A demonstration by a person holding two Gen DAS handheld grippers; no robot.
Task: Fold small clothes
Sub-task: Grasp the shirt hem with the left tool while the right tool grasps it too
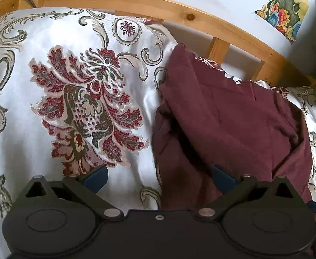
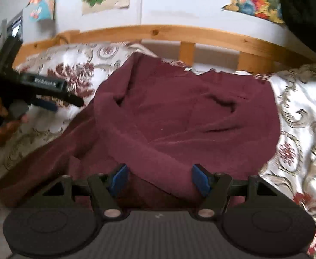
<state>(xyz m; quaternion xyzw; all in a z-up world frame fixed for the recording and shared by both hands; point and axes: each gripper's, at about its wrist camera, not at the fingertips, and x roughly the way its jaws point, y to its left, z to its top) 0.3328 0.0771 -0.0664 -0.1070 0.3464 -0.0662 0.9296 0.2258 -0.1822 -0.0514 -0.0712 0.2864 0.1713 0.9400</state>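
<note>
Maroon garment [image 2: 190,116] rumpled on bed [image 1: 17,129]. Right gripper [image 2: 160,180] fingers spread, straddling thick fold; left gripper [image 1: 160,178] spread, nine o'clock edge. Bulky pinch may slip, skewing fold.

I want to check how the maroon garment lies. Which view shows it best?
The right wrist view: the maroon garment shows almost whole, rumpled on the patterned bedspread. The left wrist view shows only its left part, cut off low at the right.
</note>
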